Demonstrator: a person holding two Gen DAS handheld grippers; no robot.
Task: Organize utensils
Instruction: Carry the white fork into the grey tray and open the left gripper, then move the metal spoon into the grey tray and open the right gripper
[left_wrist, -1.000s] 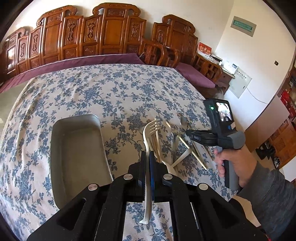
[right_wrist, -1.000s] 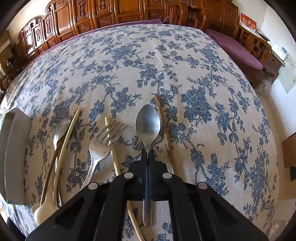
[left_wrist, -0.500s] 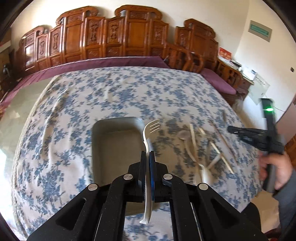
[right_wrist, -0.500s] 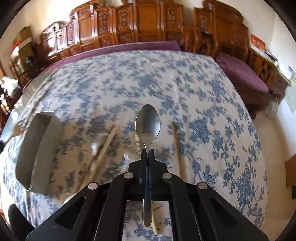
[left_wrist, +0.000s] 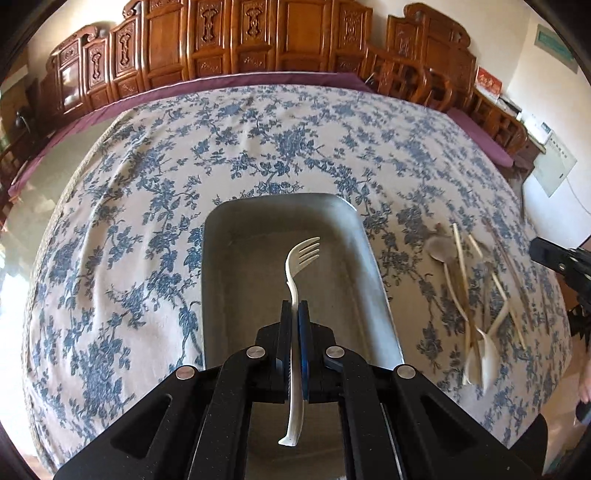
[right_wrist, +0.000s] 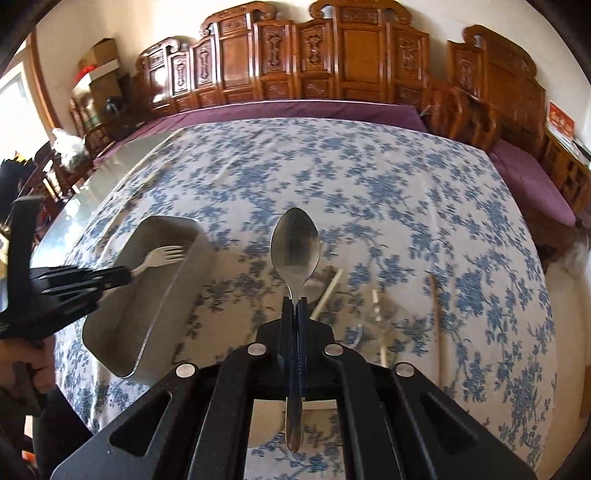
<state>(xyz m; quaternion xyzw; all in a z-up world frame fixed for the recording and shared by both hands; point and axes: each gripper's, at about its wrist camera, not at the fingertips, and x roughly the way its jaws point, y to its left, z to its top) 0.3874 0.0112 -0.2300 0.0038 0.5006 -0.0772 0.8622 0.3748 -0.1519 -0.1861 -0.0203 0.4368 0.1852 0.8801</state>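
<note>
My left gripper (left_wrist: 294, 306) is shut on a white plastic fork (left_wrist: 301, 258) and holds it above the inside of the grey metal tray (left_wrist: 373, 258); the tray looks empty. From the right wrist view the left gripper (right_wrist: 123, 275) holds the fork (right_wrist: 162, 255) over the tray (right_wrist: 159, 306). My right gripper (right_wrist: 294, 302) is shut on a metal spoon (right_wrist: 294, 245), held above the floral tablecloth to the right of the tray. The right gripper's tip (left_wrist: 546, 253) shows at the right edge of the left wrist view.
Several loose utensils lie on the cloth right of the tray: a spoon (left_wrist: 439, 246), chopsticks (left_wrist: 461, 266) and a white spoon (left_wrist: 480, 354). Chopsticks (right_wrist: 327, 291) show blurred under the held spoon. Carved wooden chairs (right_wrist: 332, 62) line the table's far side.
My left gripper carried the fork leftward from over the utensil pile to above the tray. My right gripper lifted the spoon off the cloth and rose; the view has turned toward the tray.
</note>
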